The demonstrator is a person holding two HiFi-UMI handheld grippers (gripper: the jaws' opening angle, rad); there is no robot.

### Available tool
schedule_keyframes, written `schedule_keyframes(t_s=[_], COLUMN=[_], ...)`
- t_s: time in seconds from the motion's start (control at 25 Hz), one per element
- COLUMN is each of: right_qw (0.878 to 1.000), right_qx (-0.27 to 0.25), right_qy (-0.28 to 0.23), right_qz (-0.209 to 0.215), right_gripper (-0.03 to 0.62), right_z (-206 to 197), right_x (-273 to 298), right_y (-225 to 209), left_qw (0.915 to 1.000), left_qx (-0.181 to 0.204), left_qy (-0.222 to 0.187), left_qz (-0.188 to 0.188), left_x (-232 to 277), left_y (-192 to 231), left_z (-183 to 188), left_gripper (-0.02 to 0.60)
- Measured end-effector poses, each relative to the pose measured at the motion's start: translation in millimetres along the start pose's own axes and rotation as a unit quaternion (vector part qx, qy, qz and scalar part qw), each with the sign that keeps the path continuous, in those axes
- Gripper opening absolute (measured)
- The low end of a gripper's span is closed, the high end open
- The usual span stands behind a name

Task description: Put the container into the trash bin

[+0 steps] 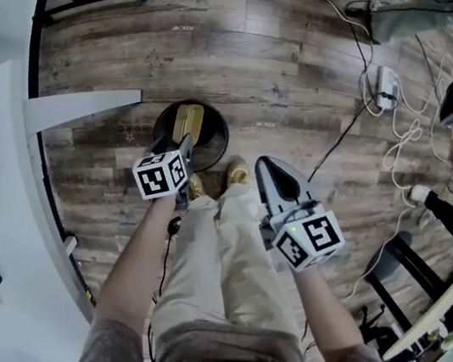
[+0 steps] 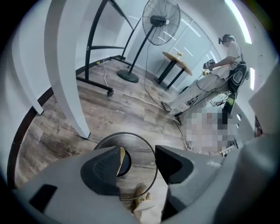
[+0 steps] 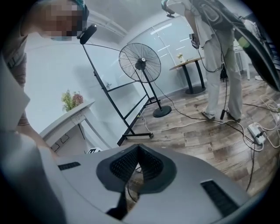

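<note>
Container (image 1: 187, 122) in trash bin (image 1: 219, 138) (head view), left tongs (image 2: 139, 159) apart

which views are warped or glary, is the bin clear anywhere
Head view: evenly lit, mild bending at the edges, the round black trash bin clear. Left gripper view: strong fisheye, black corners, a bright ceiling light streak top right, near jaws soft. Right gripper view: same fisheye, the black pedestal fan leans curved, glare on the glass wall behind it.

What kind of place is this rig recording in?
Likely an indoor lab or studio space set up for recording, not a home: a wood-plank floor strewn with cables and a power strip, plus a pedestal fan.
</note>
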State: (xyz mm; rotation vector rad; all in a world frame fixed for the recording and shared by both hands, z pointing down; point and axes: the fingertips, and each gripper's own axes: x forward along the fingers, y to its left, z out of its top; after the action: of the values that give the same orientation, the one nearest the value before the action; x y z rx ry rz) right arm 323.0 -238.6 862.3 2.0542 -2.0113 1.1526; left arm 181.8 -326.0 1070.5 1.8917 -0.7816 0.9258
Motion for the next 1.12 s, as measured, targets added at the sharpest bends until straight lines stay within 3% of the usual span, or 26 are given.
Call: schedule_keyframes(t_s=[0.24, 0.64, 0.96, 1.12], right_qw=[1.000, 0.998, 0.996, 0.994], right_qx=[-0.020, -0.051, -0.066, -0.075], right_qy=[-0.015, -0.026, -0.041, -0.049], right_qz=[0.009, 0.027, 0.052, 0.059], right_gripper=[0.002, 0.001, 0.000, 0.000], right_z=[45, 122, 171, 199], right_x=[-22, -86, -133, -161], right_y=[30, 75, 122, 140], left_qw=[0.9985, 0.9937, 0.9833, 0.9800], left_qx=[0.041, 0.033, 0.036, 0.068], left_qy=[-0.031, -0.100, -0.165, -0.176], left_qz=[-0.016, -0.038, -0.067, -0.063], left_x=[-66, -215, -332, -387], left_y=[-46, -130, -182, -214], left_z=[37, 101, 137, 150], left_gripper=[0.231, 0.230, 0.230, 0.230])
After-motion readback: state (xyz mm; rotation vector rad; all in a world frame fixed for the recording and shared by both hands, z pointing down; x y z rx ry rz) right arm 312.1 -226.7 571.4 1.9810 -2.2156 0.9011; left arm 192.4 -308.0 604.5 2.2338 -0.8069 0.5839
